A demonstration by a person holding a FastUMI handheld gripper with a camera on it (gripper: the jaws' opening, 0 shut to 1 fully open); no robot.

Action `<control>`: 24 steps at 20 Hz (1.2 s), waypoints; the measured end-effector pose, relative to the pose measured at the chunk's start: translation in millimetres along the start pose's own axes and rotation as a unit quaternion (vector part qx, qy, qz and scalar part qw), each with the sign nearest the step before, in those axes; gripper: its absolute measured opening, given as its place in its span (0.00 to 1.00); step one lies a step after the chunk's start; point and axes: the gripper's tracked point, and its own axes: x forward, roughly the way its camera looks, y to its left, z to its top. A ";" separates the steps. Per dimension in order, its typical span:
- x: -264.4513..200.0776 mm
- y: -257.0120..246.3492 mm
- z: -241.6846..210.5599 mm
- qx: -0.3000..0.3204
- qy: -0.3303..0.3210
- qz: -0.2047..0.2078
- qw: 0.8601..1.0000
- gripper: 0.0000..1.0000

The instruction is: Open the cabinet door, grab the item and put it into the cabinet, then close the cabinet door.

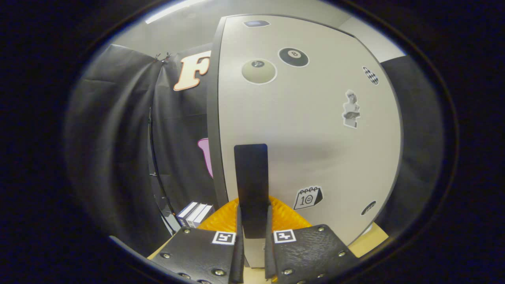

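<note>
Gripper [253, 225] fingers pinch the door's black handle [251, 185] — stickered cabinet door [315, 130] ahead, books [194, 215] at left.

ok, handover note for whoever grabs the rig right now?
Gripper: fingers closed on the black door handle, one on each side; looks like a firm pinch.
Cabinet door: pale, stickered, right ahead; whether it is shut or ajar cannot be told.
Item: possibly the small boxes beside the cabinet by the black cloth; unsure.
Done: handle grasped.
Left: work the door, store the item, close the door.
</note>
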 end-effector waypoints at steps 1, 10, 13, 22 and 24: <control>-5.4 -0.6 0.0 0.002 0.000 -0.001 1.000 0.21; -90.6 -27.7 1.6 0.005 -0.003 -0.031 0.999 0.21; -120.5 -42.4 2.6 0.007 -0.006 -0.043 0.999 0.20; -204.3 -104.4 1.3 0.002 -0.002 -0.093 0.996 0.20; -219.2 -119.9 1.8 0.000 -0.001 -0.109 0.994 0.20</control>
